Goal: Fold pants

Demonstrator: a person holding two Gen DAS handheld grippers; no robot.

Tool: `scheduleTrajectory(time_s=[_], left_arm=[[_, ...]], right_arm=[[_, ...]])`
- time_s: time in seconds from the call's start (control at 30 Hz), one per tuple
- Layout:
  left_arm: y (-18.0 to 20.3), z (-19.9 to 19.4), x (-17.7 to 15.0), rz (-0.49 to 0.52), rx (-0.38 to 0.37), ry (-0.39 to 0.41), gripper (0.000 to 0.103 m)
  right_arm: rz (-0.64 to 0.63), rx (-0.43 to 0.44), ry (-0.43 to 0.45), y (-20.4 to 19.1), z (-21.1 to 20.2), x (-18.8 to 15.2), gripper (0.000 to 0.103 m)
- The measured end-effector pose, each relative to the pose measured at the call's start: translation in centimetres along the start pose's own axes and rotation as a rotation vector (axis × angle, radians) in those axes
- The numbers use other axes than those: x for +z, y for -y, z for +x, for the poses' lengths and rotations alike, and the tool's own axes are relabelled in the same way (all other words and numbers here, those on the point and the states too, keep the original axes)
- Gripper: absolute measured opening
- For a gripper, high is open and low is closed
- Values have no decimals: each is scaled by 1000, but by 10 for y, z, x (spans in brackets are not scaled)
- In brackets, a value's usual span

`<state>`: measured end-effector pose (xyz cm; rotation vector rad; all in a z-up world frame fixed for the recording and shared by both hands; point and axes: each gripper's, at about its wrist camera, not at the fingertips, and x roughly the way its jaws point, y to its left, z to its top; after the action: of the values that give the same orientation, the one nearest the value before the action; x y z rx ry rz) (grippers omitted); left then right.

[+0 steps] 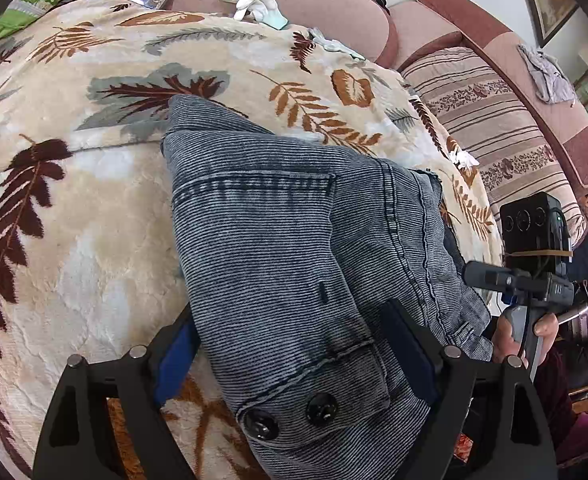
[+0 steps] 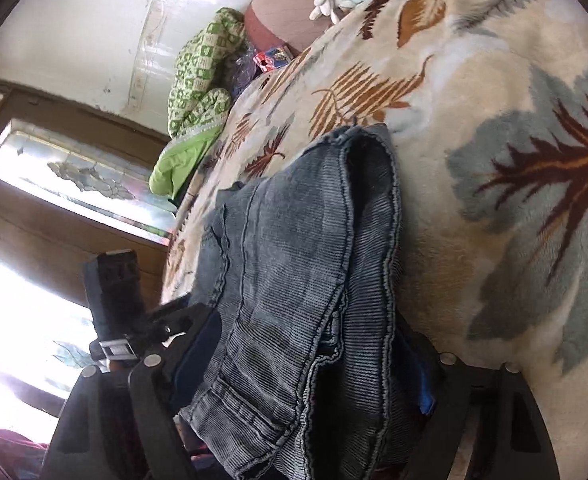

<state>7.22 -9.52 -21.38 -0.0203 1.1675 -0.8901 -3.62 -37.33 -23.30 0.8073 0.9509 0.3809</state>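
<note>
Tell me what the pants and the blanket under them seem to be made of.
Pants: probably fine-ribbed cotton corduroy in a faded blue-grey wash; narrow ridges run across the cloth, seams are stitched like jeans, and two dark glossy buttons sit at the waist.
Blanket: likely plush synthetic fleece, matte and fuzzy, with a soft pile and a printed leaf pattern in brown, rust and grey.

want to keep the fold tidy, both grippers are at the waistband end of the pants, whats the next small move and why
Probably close both grippers on the cloth. The pants lie bunched on the leaf blanket, the buttoned waistband sits between the wide-open left gripper, and the other waist edge lies between the open right gripper.
</note>
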Motion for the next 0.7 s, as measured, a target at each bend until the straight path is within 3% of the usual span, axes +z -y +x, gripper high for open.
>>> scheduleTrajectory(time_s=[0.1,0.23,0.33,0.43,0.57,0.63,0.7], left_arm=[[1,0,0,-8,1,10,81],[-4,-2,1,-28,-4,17,72],[-6,0,1,-39,-5,19,72],[-8,5,1,-49,-18,27,80],[-2,9,0,-19,3,45,83],[2,7,-1,-9,23,58,78],[0,5,-3,-18,29,73,68]], right_arm=[[-67,3,-32,-12,7,-3,74],[-184,-23,-40,-30,13,-11,74],[-107,-28,-64,-15,19,-7,71],[-35,28,-70,-3,19,-2,71],[-48,30,-60,-2,19,-4,72],[-63,17,-57,-6,19,-5,72],[-90,-4,-52,-10,19,-7,65]])
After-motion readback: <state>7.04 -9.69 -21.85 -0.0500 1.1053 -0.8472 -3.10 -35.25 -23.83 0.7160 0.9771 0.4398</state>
